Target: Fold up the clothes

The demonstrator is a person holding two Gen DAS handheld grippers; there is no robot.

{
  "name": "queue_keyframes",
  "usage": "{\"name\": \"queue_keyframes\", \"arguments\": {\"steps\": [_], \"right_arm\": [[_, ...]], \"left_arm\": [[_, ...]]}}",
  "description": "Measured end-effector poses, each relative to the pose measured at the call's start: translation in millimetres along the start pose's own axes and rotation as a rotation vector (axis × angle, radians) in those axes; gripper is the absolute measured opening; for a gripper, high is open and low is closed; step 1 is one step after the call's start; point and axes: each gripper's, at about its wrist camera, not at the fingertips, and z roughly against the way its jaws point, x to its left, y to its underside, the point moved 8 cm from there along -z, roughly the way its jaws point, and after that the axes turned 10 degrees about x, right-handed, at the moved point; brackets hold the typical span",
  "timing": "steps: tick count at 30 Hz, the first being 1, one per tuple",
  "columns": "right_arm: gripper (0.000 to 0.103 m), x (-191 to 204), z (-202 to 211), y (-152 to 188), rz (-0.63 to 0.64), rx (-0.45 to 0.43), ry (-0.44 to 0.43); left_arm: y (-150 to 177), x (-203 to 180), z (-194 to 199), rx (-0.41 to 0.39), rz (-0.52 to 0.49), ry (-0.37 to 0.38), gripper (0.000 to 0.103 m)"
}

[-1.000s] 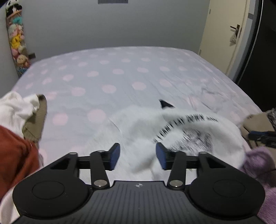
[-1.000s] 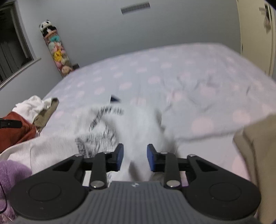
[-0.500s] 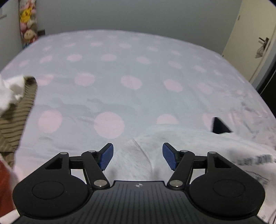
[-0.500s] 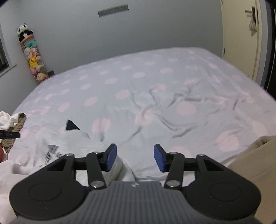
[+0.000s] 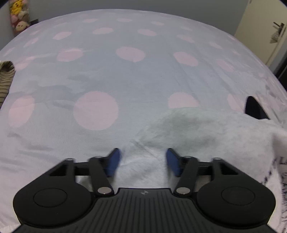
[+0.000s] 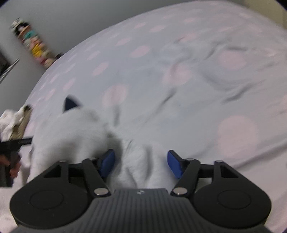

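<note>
A white garment (image 5: 206, 129) with black print at its right edge lies crumpled on the dotted bed sheet (image 5: 125, 71); a dark triangular patch (image 5: 253, 108) sticks up at its far edge. My left gripper (image 5: 143, 161) points down at the garment's near left part. Its jaws are closing with white cloth between them, and the pads stand clear of it. In the right wrist view the same garment (image 6: 71, 132) bunches up. My right gripper (image 6: 140, 163) straddles a fold of it, its jaws closing slightly but still apart.
A striped brown garment (image 5: 5, 78) lies at the bed's left edge, with more clothes (image 6: 10, 123) piled there. Plush toys (image 5: 18, 16) hang on the far wall. A door (image 5: 265, 32) stands at the right. A hand on the other gripper (image 6: 10, 152) shows at the left.
Both grippers dropped toward the bed and closer to the white garment. It went from hanging and spread to lying on the sheet. Both jaws opened, then narrowed around cloth.
</note>
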Motion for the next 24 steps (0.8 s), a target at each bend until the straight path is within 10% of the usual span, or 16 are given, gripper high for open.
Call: {"name": "queue_keyframes", "arguments": {"steps": [5,15,24], "right_arm": [[0.021,35.3,6.1,17.0,0.107,-0.02,0.037],[0.013,125.3,88.7,62.3,0.331,-0.145,-0.078],[0.012,191.4,112.4,128.8,0.546,-0.07,-0.228]], "left_arm": [[2.5,-5.6,17.1,-0.021,-0.02,-0.004,0.004],[24.9,10.1,176.0,-0.268,0.052,-0.034,0.002],[121.1,61.6,254.9,-0.27,0.196,-0.172,0.002]]}}
